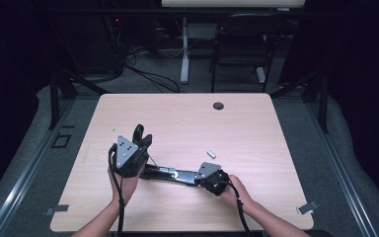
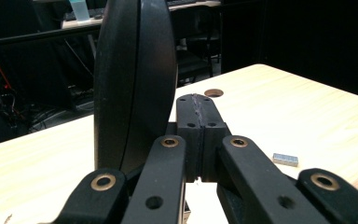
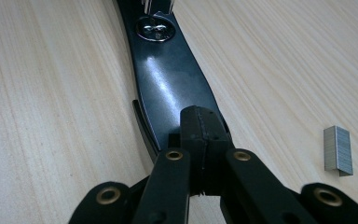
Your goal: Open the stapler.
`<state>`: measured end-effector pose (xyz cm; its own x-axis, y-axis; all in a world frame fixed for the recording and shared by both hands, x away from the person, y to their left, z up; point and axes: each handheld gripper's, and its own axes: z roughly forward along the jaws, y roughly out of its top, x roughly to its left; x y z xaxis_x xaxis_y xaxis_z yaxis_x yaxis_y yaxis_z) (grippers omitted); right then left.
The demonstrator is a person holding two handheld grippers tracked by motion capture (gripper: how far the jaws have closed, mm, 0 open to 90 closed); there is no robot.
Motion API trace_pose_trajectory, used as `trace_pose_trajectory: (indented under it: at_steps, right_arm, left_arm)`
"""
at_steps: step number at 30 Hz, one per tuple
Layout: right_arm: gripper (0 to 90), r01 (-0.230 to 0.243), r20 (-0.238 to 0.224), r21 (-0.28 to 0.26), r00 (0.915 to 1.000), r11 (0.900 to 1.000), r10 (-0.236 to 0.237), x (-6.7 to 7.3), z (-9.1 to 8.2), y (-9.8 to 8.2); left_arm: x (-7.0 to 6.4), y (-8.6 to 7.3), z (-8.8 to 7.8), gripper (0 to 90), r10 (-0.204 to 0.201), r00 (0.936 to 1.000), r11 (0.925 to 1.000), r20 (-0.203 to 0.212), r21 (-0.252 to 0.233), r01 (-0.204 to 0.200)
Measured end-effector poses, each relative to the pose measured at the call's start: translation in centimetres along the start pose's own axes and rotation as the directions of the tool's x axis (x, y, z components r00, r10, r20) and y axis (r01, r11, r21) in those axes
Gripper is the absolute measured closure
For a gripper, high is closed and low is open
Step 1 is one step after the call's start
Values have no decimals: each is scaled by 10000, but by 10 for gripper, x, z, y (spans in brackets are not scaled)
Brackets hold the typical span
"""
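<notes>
A black stapler lies swung open on the wooden table [image 1: 256, 128]. Its flat base [image 1: 170, 173] [image 3: 172, 79] stretches between my two hands. The upper arm [image 2: 135, 70] stands upright just left of my left gripper [image 2: 197, 105] [image 1: 140, 134], whose jaws are shut with nothing between the pads. My right gripper [image 3: 200, 116] [image 1: 190, 176] points left along the base with its shut tip over the base's glossy near end; I cannot tell whether it touches. A small silver strip of staples [image 1: 210, 153] [image 2: 285, 159] [image 3: 338, 150] lies loose on the table, just right of the right jaws.
A round cable hole [image 1: 218, 105] [image 2: 213, 92] sits near the table's far edge. Behind the table stand a dark chair [image 1: 242, 44] and a white desk leg [image 1: 184, 59], with cables on the floor.
</notes>
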<state>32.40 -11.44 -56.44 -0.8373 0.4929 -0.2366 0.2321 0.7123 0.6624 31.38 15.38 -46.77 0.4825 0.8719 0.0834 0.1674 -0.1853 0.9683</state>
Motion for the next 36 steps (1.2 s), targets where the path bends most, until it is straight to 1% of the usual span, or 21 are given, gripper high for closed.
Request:
trace_pose_trajectory:
  at_steps: [1,7,12,23,36]
  right_arm:
    - [900,-20,-3,28,10000,10000,20,0,0,0]
    - [900,-5,-33,38,10000,10000,5,0,0,0]
    - [900,48,-43,2,10000,10000,-48,0,0,0]
    - [900,19,-64,29,10000,10000,-19,0,0,0]
    - [900,22,-71,29,10000,10000,-21,0,0,0]
  left_arm:
    - [0,0,-1,900,57,10000,10000,-21,17,-57]
    - [4,1,-2,899,86,9999,10000,-96,-8,-86]
    - [8,0,-4,900,-75,9999,9999,-155,-105,74]
    - [15,1,-7,900,-129,9993,9998,-343,-168,123]
    - [26,0,-12,900,-347,9973,9993,-648,-142,339]
